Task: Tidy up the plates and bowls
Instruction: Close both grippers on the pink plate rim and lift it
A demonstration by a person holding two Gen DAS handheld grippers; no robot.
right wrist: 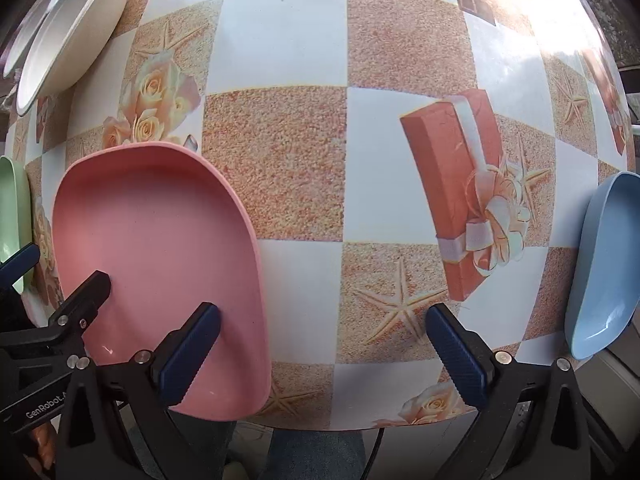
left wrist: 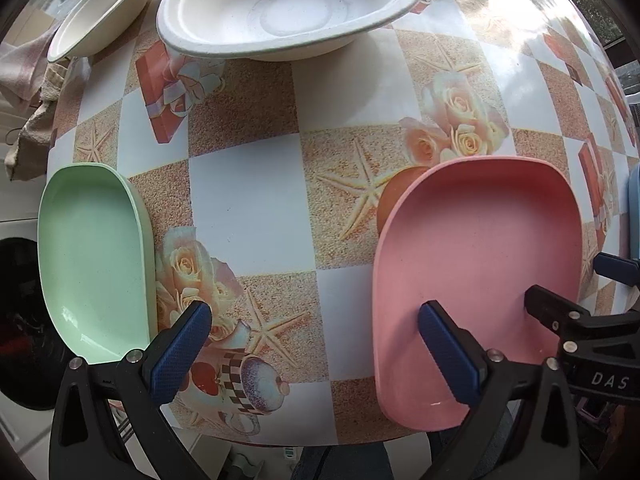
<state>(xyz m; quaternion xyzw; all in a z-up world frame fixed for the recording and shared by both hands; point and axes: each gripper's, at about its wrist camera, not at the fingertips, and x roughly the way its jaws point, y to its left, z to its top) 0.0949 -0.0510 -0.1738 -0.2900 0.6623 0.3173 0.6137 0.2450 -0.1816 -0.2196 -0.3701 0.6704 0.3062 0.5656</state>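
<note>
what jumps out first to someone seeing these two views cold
The pink plate lies at the near table edge, between both open grippers, the left gripper and the right gripper. A green plate lies to its left, a blue plate far right, and white bowls behind.

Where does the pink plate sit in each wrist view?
Left wrist: pink plate lower right, under the left hand-held gripper's right finger.
Right wrist: pink plate lower left, under the right hand-held gripper's left finger.
Shared landmark: green plate, left of the pink one.
</note>
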